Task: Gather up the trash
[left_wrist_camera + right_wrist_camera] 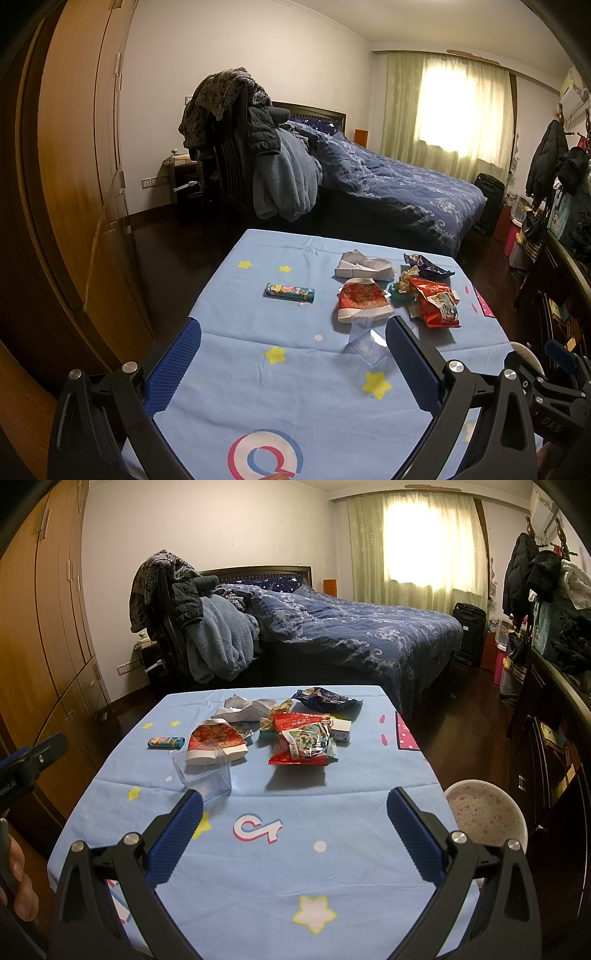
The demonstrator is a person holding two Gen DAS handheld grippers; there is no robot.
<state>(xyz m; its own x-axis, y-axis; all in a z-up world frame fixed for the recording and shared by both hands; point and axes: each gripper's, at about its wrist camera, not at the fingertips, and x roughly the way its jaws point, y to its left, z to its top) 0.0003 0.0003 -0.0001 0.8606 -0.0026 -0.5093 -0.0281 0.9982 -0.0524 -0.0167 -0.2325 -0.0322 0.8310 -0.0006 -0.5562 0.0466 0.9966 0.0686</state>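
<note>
Trash lies on a table with a light blue cloth [280, 384] [295, 871]. I see a red snack bag [437, 302] [301, 744], a red and white paper cup lying on its side [362, 301] [218, 744], a clear plastic box [365, 345] [203, 775], crumpled white paper [364, 267] [245, 707], a dark blue wrapper [426, 266] [327, 698] and a small colourful pack [290, 291] [165, 742]. My left gripper [293, 332] is open above the near part of the table. My right gripper [295, 801] is open too, short of the trash.
A white bin with a pink-speckled liner [485, 818] stands at the table's right side. Beyond the table are a bed with blue bedding [354, 627], a chair piled with clothes [192, 624], a wooden wardrobe [74, 166] on the left and a dresser [554, 731] on the right.
</note>
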